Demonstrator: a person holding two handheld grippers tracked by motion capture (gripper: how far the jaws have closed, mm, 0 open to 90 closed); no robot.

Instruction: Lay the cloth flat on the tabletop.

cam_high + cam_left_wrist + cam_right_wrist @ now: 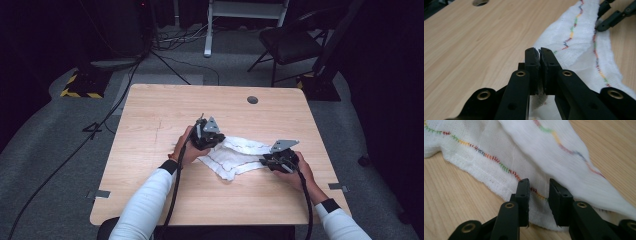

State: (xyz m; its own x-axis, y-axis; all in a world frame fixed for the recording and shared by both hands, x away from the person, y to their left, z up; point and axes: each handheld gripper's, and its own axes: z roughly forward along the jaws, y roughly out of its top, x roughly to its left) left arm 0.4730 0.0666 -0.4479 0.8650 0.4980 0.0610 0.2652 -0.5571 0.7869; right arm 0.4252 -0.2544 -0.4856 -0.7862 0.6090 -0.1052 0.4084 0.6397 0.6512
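Between the left gripper's (pixel 539 53) jaws — cloth (pixel 584 50) edge, mostly hidden

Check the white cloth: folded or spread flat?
Folded, loosely. The white cloth lies bunched on the table, and one layer overlaps another along the stitched edge in the right gripper view.

Loosely woven white gauze cloth (pixel 235 156) on matt pale wood table (pixel 150 115).

One light wooden desk (pixel 150 165) carries one white gauze cloth with multicoloured zigzag stitching (pixel 240 155) at its centre. Two black two-jaw grippers: one left gripper (pixel 202 137) at nine o'clock of the cloth, one right gripper (pixel 270 162) at four o'clock. One black folding chair (pixel 290 42) stands at one o'clock beyond the desk.
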